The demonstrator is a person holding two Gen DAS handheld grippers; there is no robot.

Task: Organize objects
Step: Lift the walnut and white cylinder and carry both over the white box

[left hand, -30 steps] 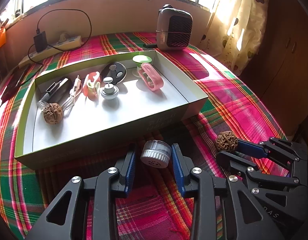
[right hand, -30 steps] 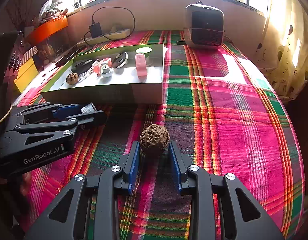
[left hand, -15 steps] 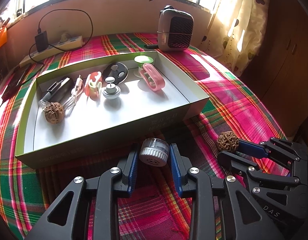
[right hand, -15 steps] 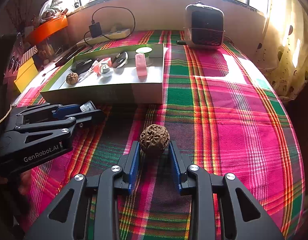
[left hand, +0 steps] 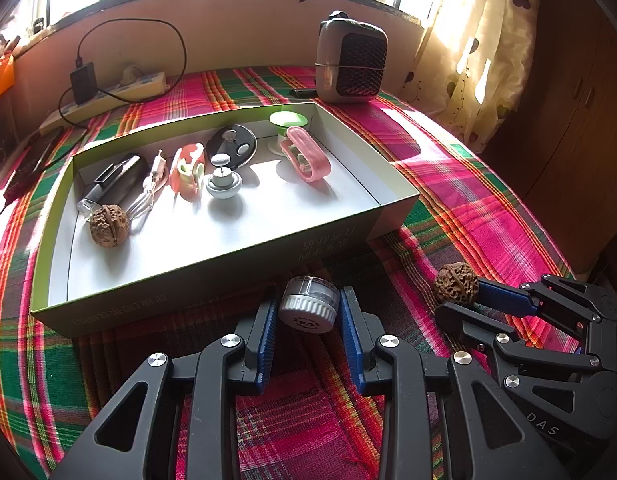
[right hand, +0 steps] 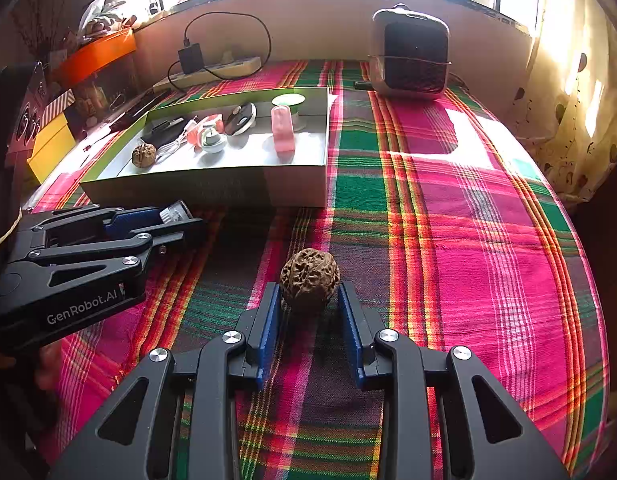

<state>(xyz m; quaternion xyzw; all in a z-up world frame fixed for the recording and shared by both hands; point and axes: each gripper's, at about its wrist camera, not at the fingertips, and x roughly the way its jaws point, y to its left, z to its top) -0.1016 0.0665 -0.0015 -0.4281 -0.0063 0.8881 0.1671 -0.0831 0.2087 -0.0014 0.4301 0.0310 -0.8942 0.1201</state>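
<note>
We see a small round jar with a clear body and a ribbed white lid between the blue pads of the left gripper. The jaws have just been closing on it; the pads now sit against its two sides, so we read it as gripped. The jar lies tipped, lid end toward the camera and clear end toward the box, its axis running roughly along the fingers. It sits just in front of the near wall of the shallow green-rimmed cardboard box, over the pink, green and red plaid cloth.

The right gripper is clamped on a brown wrinkled walnut, which sits at the very tips of its pads, mostly proud of them. It is nearly round, so we cannot give it a long axis. From the left wrist camera the same nut shows at the right, well clear of the box.

Both tools point forward and steeply down at the cloth, side by side, the left one nearer the box. A bit of the hand holding the left tool shows under its body.

Inside the box a second brown walnut lies near the left end, beside a white coiled cable, with a pink oblong ring toward the right end.
</note>
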